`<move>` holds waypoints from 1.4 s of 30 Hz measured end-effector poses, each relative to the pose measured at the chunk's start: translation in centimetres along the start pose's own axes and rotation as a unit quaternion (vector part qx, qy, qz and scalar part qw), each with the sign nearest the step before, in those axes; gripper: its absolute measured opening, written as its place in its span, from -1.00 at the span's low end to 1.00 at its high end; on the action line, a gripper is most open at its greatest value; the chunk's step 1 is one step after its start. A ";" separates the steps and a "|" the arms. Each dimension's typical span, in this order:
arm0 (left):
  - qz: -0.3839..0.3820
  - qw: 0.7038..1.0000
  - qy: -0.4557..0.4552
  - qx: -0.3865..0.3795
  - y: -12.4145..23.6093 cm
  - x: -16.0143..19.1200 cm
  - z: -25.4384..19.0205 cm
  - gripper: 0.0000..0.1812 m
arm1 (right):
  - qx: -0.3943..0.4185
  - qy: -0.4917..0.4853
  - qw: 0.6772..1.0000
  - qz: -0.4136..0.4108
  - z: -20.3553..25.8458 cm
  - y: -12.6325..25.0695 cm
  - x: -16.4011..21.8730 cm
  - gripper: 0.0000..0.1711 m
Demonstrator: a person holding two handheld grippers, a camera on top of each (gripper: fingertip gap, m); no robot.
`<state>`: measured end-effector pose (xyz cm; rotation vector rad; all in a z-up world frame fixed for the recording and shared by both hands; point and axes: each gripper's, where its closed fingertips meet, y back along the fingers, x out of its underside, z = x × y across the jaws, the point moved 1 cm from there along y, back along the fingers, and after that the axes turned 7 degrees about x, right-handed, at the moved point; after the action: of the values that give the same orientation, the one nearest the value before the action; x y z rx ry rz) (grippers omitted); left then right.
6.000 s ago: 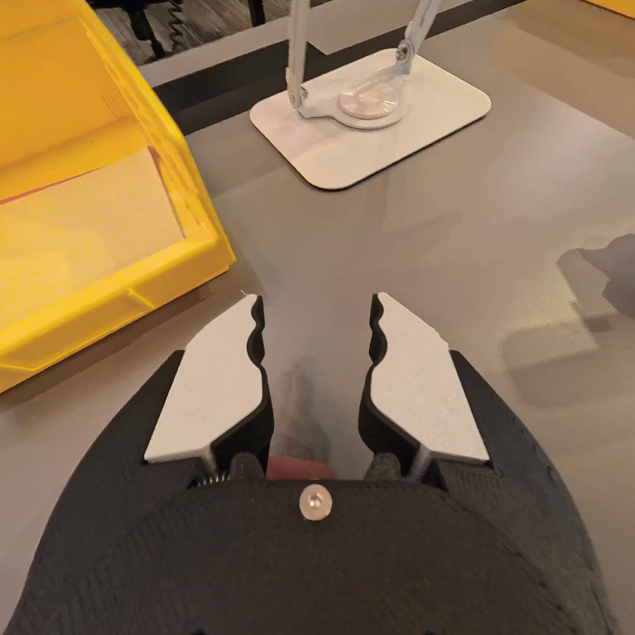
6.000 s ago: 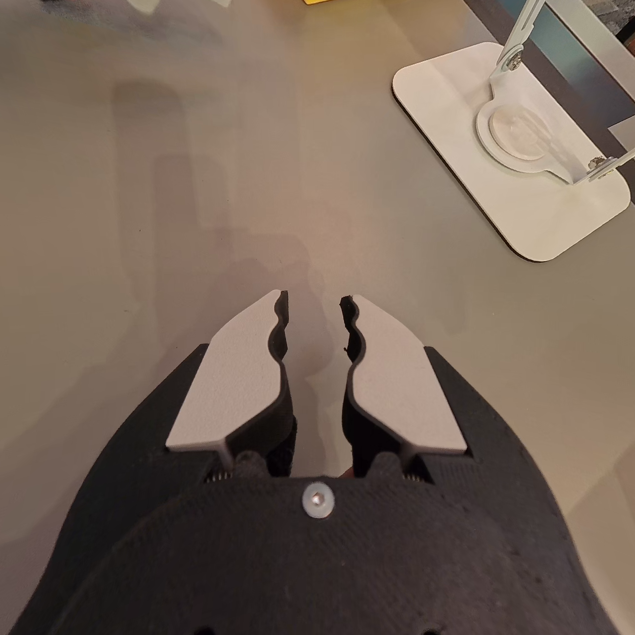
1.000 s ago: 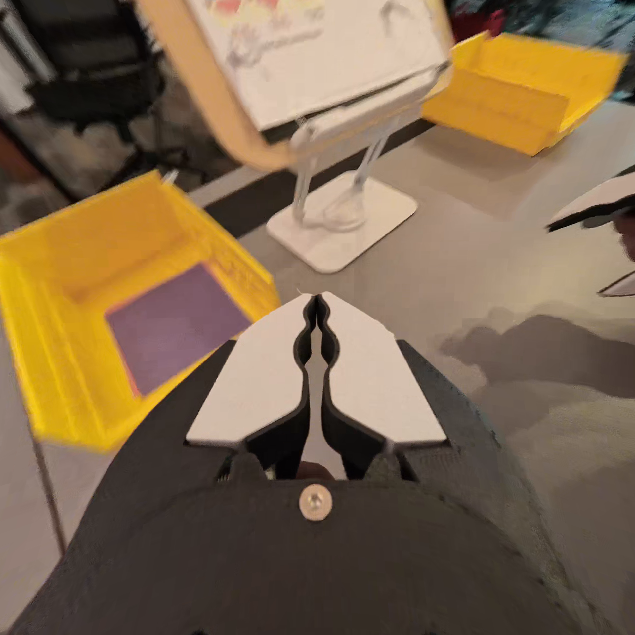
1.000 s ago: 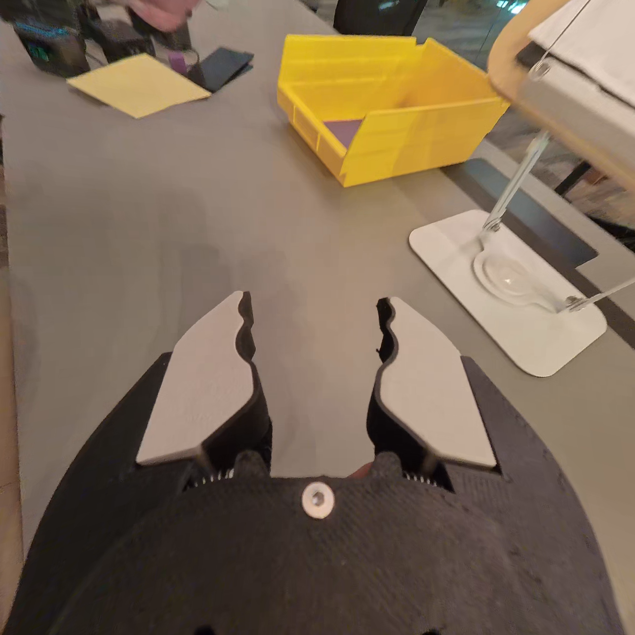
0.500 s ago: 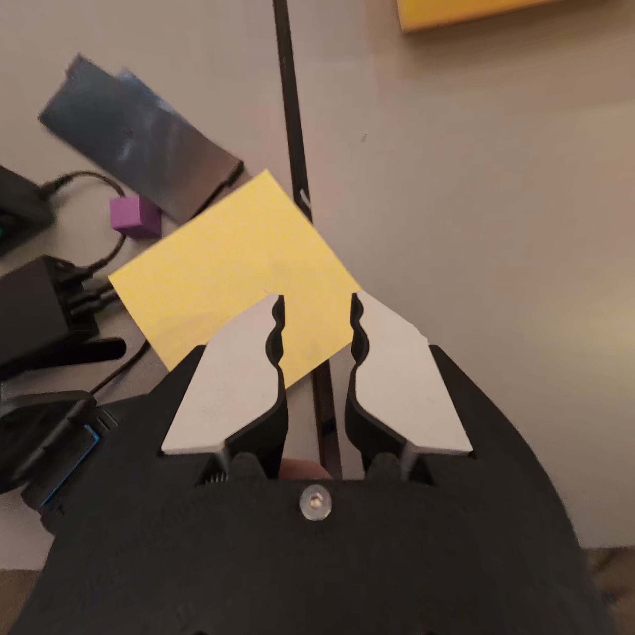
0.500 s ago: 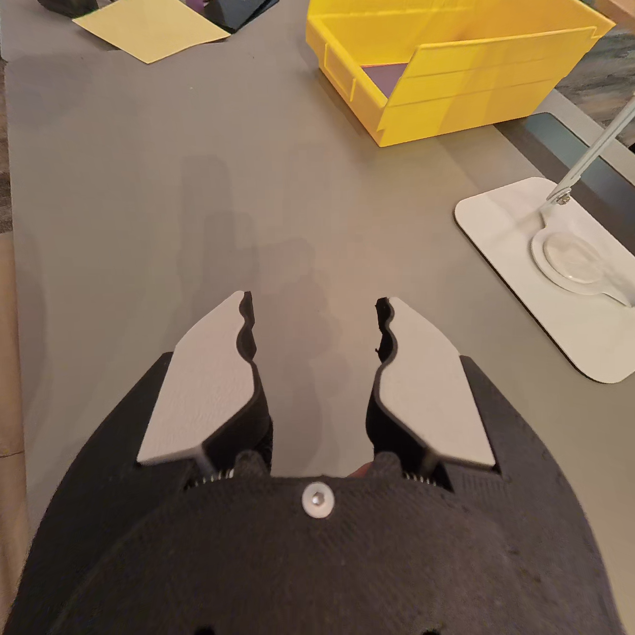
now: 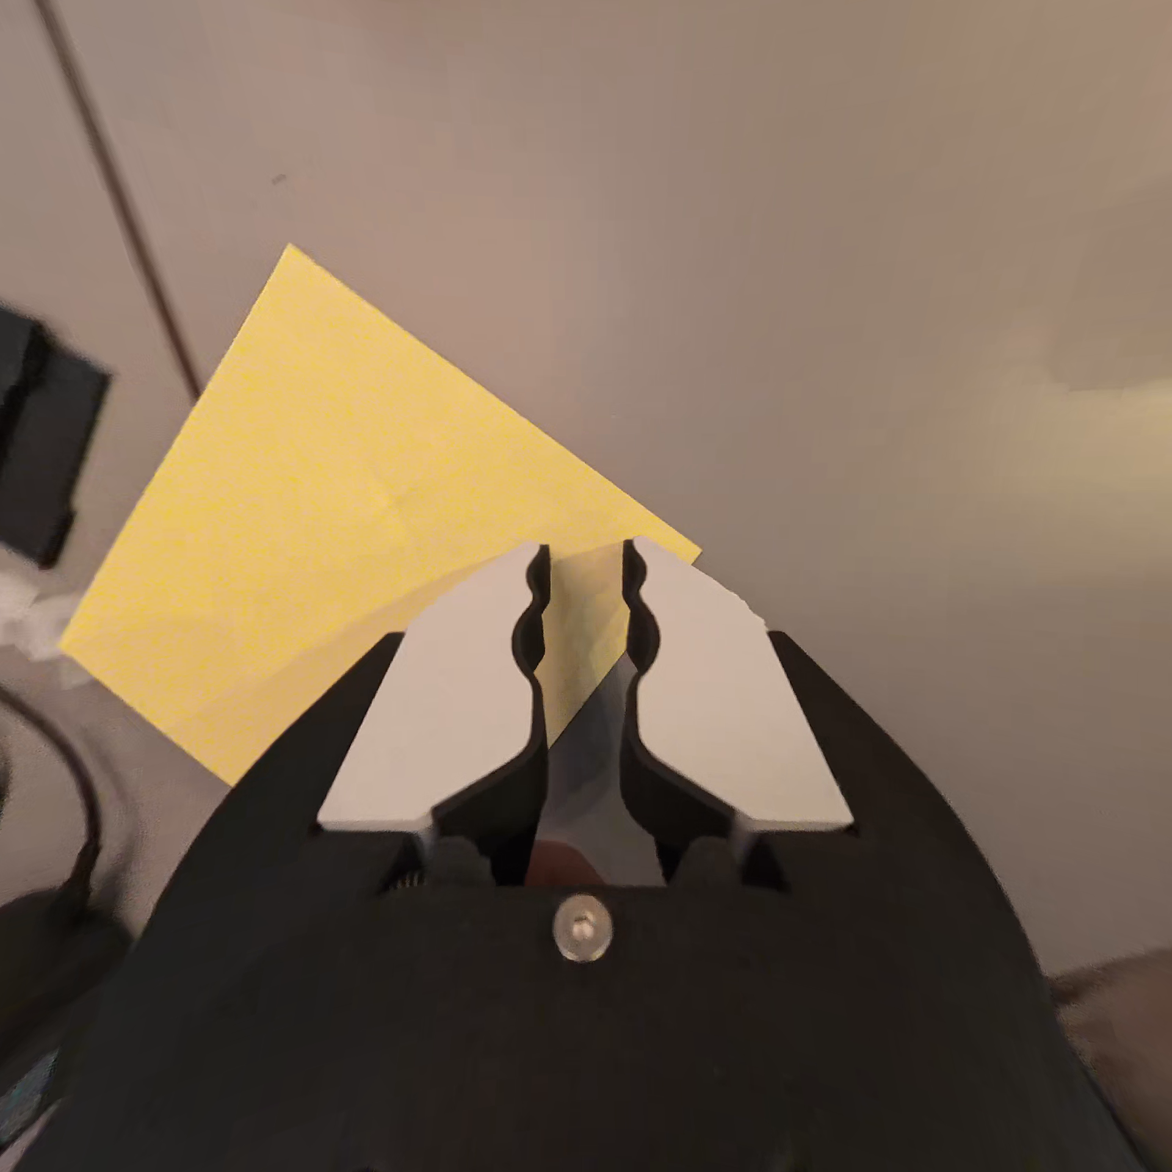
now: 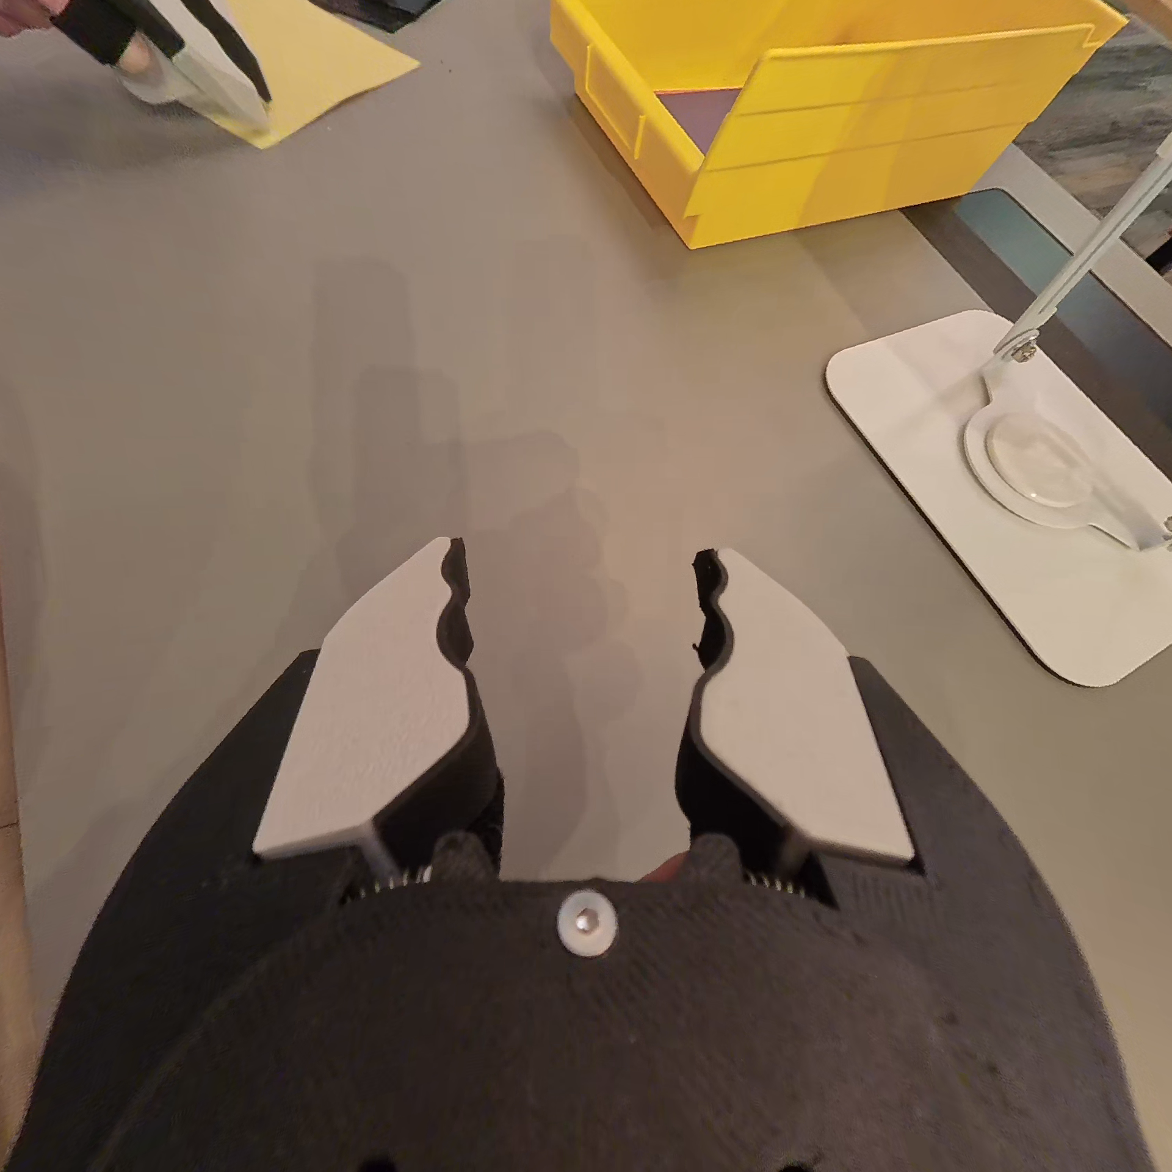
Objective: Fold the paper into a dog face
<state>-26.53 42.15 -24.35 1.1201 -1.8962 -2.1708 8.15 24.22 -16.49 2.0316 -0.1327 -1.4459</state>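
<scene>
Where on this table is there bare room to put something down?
The widest bare patch is the grey table ahead of the right gripper, bordered by the yellow bin, the white stand base and the yellow paper. It is crowded by that paper: the left gripper works its corner, with dark gear beside it.

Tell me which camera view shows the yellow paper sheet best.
The left wrist view: the yellow paper sheet fills the middle, lying flat on the table, its near corner between the left gripper's jaws. The right wrist view shows only part of it, far off at the top edge.
</scene>
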 end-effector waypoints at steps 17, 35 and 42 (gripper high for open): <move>-0.010 0.952 -0.237 0.195 -8.0 -14.0 -27.8 -0.73 | -0.006 -0.041 0.995 0.094 -3.7 0.3 5.1 -0.19; -0.079 0.941 -0.176 0.278 -7.7 -20.3 -35.9 -0.74 | 0.010 -0.095 0.981 0.167 -9.3 1.3 11.2 -0.43; -0.060 0.945 -0.216 0.238 -8.5 -17.4 -32.8 -0.71 | -0.038 -0.026 0.985 0.168 -6.1 0.5 9.9 -0.35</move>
<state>7.47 24.94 -23.07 0.8705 -2.7212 -2.2255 17.57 22.26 -23.07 1.8077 -0.4155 -1.2711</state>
